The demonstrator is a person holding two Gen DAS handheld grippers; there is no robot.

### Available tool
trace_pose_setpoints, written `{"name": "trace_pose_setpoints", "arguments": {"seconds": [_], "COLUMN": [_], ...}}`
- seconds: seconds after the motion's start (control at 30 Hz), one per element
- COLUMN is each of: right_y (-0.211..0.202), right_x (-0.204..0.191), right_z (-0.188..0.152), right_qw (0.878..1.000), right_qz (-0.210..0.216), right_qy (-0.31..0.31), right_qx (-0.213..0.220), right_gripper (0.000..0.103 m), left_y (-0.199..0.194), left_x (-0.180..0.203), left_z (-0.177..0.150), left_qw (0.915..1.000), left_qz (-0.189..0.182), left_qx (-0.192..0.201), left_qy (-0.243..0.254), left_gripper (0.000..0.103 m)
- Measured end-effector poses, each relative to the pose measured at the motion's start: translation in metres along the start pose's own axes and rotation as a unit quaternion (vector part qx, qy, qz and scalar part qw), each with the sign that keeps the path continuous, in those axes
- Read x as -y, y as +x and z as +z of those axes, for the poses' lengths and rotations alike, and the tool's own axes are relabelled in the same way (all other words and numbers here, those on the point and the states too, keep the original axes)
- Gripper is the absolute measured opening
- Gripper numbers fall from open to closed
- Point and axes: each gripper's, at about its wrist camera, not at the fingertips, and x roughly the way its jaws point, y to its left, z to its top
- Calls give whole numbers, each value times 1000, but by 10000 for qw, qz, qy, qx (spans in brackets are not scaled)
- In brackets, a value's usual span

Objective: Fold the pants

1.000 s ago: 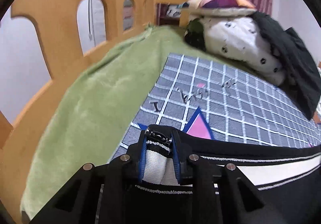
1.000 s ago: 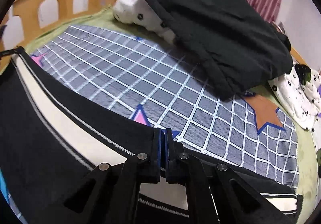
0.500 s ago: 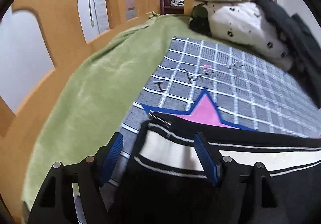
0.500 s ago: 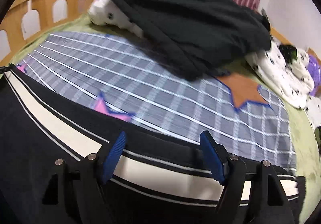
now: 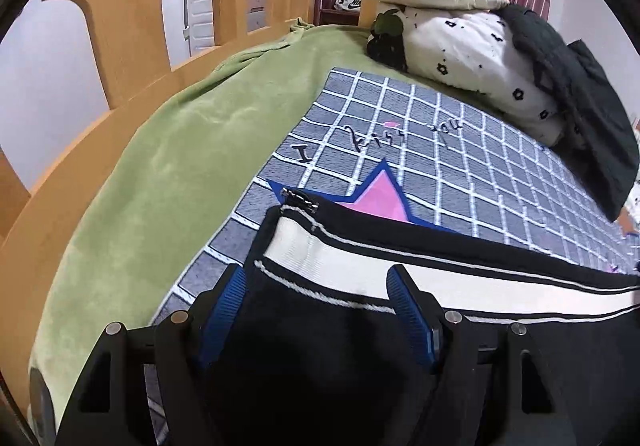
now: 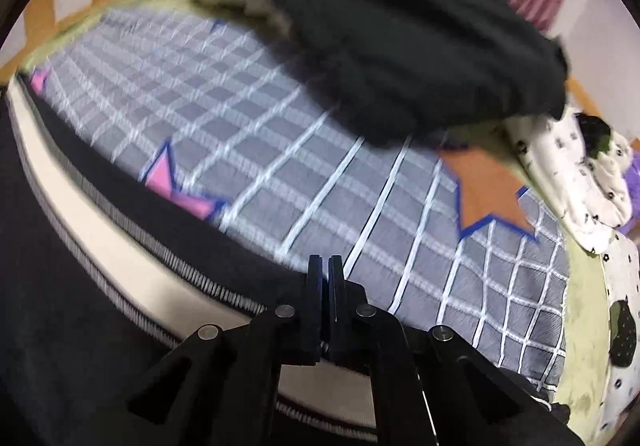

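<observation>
The black pants [image 5: 360, 258] with a cream side stripe lie flat on the grey checked blanket [image 5: 460, 166]; their zipped corner rests by a pink star. My left gripper [image 5: 316, 306] hovers open over that end. The cloth lies below its blue pads [image 5: 224, 306], which do not press on it. In the blurred right wrist view, the pants [image 6: 120, 246] run across the lower left. My right gripper [image 6: 325, 262] is shut, its fingers together at the pants' far black edge, which runs in between them.
A green sheet [image 5: 160, 166] covers the bed up to the wooden rail [image 5: 120, 26] on the left. A black garment [image 6: 400, 26] lies heaped on spotted white pillows [image 5: 460, 46] at the far side. An orange star [image 6: 484, 186] marks the blanket to the right.
Both grippers let go of the pants' edge and opened. The left stayed open and drew back a little. The right shifted sideways and shut again at the edge.
</observation>
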Motion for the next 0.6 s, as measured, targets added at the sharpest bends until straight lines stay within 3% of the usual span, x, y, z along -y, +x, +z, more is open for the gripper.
{"name": "trace_pose_setpoints", "arguments": {"seconds": [0.13, 0.2, 0.23, 0.3, 0.33, 0.37, 0.5, 0.57, 0.6], "right_y": [41, 34, 24, 8, 1, -3, 7, 22, 21], "right_x": [3, 6, 11, 17, 18, 16, 1, -4, -7], "right_z": [-4, -6, -6, -7, -7, -7, -7, -13, -13], "right_qw": [9983, 9977, 9964, 9945, 9946, 9947, 9967, 9933, 9925], "right_qz": [-48, -44, 166, 516, 623, 724, 748, 897, 979], "right_qy": [463, 659, 825, 914, 833, 726, -8, -193, -286], "right_qx": [-339, -181, -76, 54, 73, 79, -308, -705, -681], "right_gripper": [0, 0, 3, 32, 60, 76, 77, 60, 45], "left_y": [-6, -14, -17, -19, -18, -16, -4, -4, -6], "left_x": [10, 13, 14, 16, 18, 18, 27, 31, 33], "left_z": [0, -1, -2, -5, -7, -9, -16, -19, -20], "left_qw": [9999, 9996, 9994, 9990, 9989, 9989, 9988, 9986, 9984], "left_qz": [37, -6, -21, -63, -100, -141, -202, -239, -223], "left_qx": [-16, 76, 99, 103, 84, 52, -139, -148, -127], "left_qy": [167, 289, 338, 440, 451, 448, 415, 458, 497], "left_gripper": [71, 71, 71, 71, 71, 71, 71, 71, 71]}}
